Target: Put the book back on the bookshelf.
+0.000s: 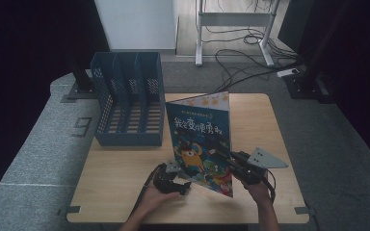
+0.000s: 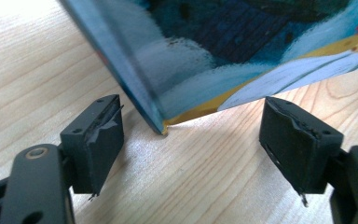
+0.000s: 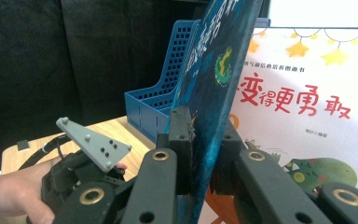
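Note:
A picture book (image 1: 200,139) with a dark blue cover stands tilted on the wooden table (image 1: 120,192). My right gripper (image 1: 232,161) is shut on its right edge; in the right gripper view the pads (image 3: 182,140) clamp the blue cover (image 3: 214,70), and a white page (image 3: 303,102) with red characters shows behind it. My left gripper (image 1: 184,186) lies low at the book's lower left. Its jaws (image 2: 191,140) stand open on either side of the book's bottom corner (image 2: 163,127), which rests on the wood without touching either pad.
A blue slotted file holder (image 1: 127,103) stands at the table's back left, also behind the book (image 3: 156,105). A white desk frame and cables (image 1: 241,53) lie on the floor beyond the table. Bare wood stretches along the front left.

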Available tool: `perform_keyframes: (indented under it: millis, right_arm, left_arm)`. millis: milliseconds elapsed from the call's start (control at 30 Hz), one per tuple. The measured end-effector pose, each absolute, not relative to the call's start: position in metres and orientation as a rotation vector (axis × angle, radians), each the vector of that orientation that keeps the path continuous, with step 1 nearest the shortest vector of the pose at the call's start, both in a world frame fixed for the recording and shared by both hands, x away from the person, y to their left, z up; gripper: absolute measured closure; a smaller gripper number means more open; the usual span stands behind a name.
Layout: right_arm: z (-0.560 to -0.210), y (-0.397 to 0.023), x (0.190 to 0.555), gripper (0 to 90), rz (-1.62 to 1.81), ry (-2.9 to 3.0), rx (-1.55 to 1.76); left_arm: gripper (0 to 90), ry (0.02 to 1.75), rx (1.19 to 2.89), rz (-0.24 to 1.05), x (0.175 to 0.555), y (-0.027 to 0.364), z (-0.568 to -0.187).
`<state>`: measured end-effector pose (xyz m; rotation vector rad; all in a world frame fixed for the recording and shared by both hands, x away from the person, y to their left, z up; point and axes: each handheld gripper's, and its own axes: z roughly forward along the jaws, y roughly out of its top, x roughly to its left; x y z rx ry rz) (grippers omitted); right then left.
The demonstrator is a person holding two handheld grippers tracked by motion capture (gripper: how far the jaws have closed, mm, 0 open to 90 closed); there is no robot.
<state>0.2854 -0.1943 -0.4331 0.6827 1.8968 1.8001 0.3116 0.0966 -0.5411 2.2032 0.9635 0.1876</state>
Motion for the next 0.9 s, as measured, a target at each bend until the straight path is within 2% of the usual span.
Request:
perform_keyframes:
  millis: [333,900]
  right_arm:
    - [-0.435,-0.200,0.286,80.8,1.806,1.928,0.670]
    - [-0.438,-0.209,0.288,79.4,1.799,1.973,0.670]
  left_arm:
    - [21.8,0.955,2.146,0.216,0.313,0.099,-0.538]
    - [22.7,0.877,1.976,0.217,0.340,0.109,-0.483]
